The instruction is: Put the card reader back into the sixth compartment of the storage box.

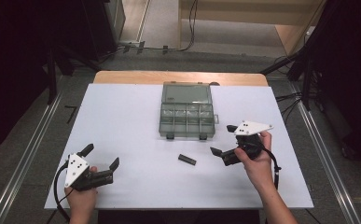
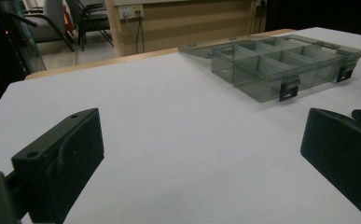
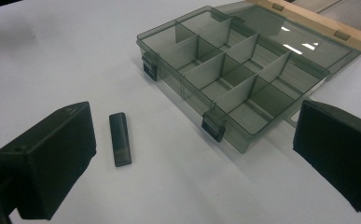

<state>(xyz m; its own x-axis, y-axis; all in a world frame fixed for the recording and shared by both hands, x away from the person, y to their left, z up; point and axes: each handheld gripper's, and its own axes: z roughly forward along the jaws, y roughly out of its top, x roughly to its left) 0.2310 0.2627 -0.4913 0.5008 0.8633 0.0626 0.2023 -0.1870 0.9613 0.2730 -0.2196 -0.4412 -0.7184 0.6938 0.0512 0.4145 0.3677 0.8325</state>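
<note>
A smoky clear compartment box [image 1: 186, 122] lies open on the white table [image 1: 122, 121], its lid [image 1: 186, 93] folded flat behind it. A small black bar [image 1: 187, 159] rests on the table just in front of the box. My right gripper [image 1: 223, 139] hovers to the right of the bar, open and empty. In the right gripper view the bar [image 3: 120, 138] lies beside the left jaw and the box [image 3: 229, 70] sits ahead. My left gripper [image 1: 100, 157] is open and empty near the front left edge. In the left gripper view the box [image 2: 281, 63] stands far right.
The box's compartments look empty, with two black latches [image 3: 213, 126] on its front wall. Bare white table surface spreads left of the box. A wooden strip [image 1: 178, 77] runs along the table's far edge, with cables [image 1: 169, 46] on the floor beyond.
</note>
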